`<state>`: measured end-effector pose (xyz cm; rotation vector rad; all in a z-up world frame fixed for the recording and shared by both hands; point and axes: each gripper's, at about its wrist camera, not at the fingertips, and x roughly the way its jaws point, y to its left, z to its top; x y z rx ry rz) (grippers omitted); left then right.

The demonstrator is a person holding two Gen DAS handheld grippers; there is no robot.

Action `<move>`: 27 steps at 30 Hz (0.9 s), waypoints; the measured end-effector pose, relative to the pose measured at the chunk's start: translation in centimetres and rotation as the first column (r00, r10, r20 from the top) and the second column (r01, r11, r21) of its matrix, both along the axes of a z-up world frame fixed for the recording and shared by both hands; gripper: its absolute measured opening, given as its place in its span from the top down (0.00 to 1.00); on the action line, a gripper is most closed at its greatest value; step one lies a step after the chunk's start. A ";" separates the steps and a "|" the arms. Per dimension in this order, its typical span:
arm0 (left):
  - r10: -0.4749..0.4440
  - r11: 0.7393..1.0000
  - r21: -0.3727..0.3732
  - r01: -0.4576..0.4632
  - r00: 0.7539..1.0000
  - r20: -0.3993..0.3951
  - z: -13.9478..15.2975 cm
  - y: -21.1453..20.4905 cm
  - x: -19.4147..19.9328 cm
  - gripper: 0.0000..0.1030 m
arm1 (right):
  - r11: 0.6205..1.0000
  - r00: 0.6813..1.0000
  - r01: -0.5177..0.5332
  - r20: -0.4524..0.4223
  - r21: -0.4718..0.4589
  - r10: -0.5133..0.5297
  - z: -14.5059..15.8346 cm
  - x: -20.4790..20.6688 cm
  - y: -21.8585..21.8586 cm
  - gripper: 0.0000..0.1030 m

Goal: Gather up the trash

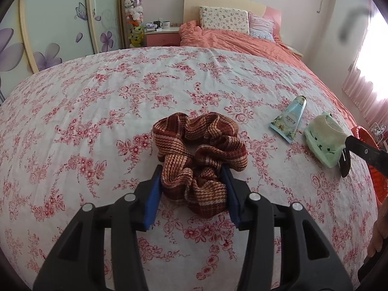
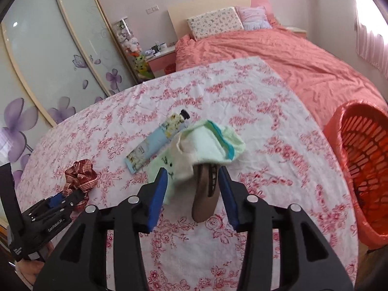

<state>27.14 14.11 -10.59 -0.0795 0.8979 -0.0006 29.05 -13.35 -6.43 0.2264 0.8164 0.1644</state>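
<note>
The left gripper point(image 1: 192, 181) has its blue pads set on either side of the near part of a brown-and-cream plaid scrunchie point(image 1: 200, 150), which lies on the floral tablecloth point(image 1: 97, 121); the pads touch the fabric, so the jaws are closed onto it, with the far loops of the scrunchie resting on the cloth beyond the fingertips. To the right of the scrunchie, well apart from it, lies a pale blue floral tube point(image 1: 288, 118), and just beyond that a mint green sock point(image 1: 325, 140) with a small face on it. In the right wrist view the right gripper point(image 2: 194, 184) is spread wide, gripping nothing, its fingers flanking a brown hair clip point(image 2: 203, 201) that lies partly under the sock point(image 2: 208, 143). The tube point(image 2: 157, 140) touches the sock's far left edge. Right of the sock, past the cloth's edge, stands an orange basket point(image 2: 363, 160) lined with an orange bag.
</note>
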 end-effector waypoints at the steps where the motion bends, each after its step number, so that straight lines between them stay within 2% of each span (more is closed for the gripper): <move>1: -0.001 1.000 0.001 0.001 1.000 0.000 0.0 0.0 0.0 0.55 | 1.000 1.000 -0.001 -0.002 -0.011 0.001 0.0 0.3 0.2 0.57; 3: -0.001 1.000 0.005 0.001 1.000 -0.001 0.0 0.0 0.0 0.55 | 1.000 1.000 -0.002 -0.008 -0.027 0.002 -0.1 0.9 0.6 0.57; 7: -0.002 1.000 0.008 0.002 1.000 -0.002 0.0 -0.2 0.1 0.55 | 0.998 1.000 -0.001 -0.028 -0.056 -0.001 -0.8 1.7 0.9 0.88; 21: -0.002 1.000 0.010 0.002 1.000 -0.002 0.0 -0.2 0.1 0.54 | 0.999 1.000 -0.007 0.017 -0.045 0.007 0.3 0.4 0.7 0.89; 23: -0.003 1.000 0.010 0.003 1.000 -0.002 0.0 -0.2 0.1 0.54 | 0.999 0.999 -0.023 0.038 -0.039 0.024 0.7 0.0 0.9 0.94; 27: -0.003 1.000 0.011 0.003 1.000 -0.002 -0.1 -0.3 0.1 0.54 | 0.996 0.994 -0.081 0.073 -0.023 0.082 1.5 -0.9 2.0 0.94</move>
